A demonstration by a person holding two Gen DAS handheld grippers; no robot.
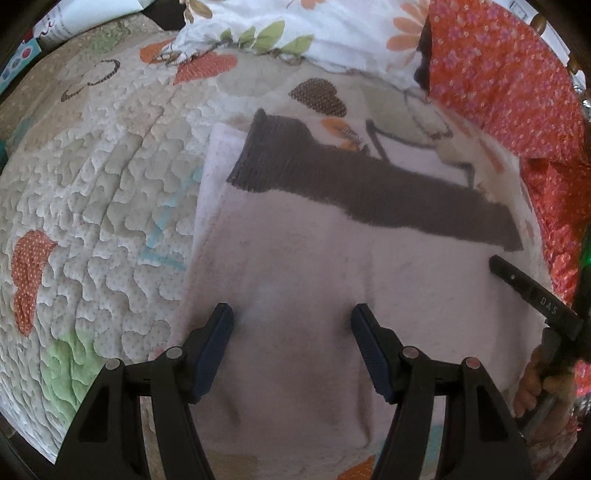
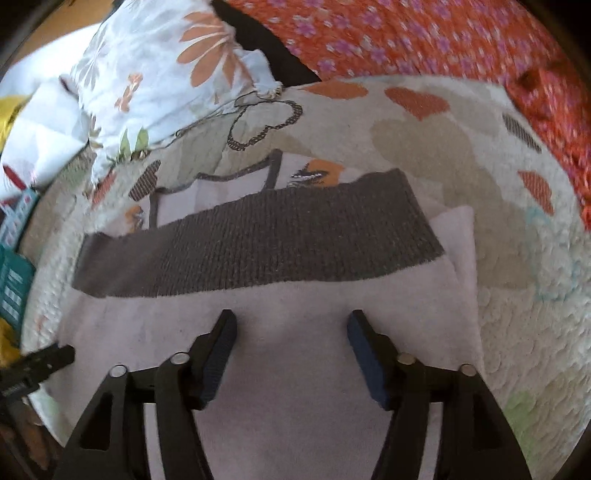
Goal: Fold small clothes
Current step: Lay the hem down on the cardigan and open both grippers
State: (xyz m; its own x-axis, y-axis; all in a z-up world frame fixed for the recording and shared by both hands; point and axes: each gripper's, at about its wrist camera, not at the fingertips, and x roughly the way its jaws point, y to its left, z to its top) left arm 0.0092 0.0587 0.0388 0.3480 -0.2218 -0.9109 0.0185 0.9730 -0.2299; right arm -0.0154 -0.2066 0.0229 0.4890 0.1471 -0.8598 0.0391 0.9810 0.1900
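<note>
A small pale pink garment [image 1: 295, 266] with a dark brown ribbed band [image 1: 354, 184] lies flat on a quilted bedspread [image 1: 92, 192]. My left gripper [image 1: 291, 319] is open and empty, its fingers hovering over the pink cloth. My right gripper [image 2: 291, 325] is also open and empty over the same garment [image 2: 295, 306], just short of the brown band [image 2: 266, 243]. The right gripper's finger shows at the right edge of the left wrist view [image 1: 532, 291]. The left gripper's tip shows at the left edge of the right wrist view [image 2: 40, 363].
A white floral cloth [image 1: 295, 33] is heaped at the back, also in the right wrist view [image 2: 173, 74]. An orange-red flowered fabric [image 1: 502, 81] lies along the right side. Teal boxes [image 2: 14, 273] sit at the bed's left edge.
</note>
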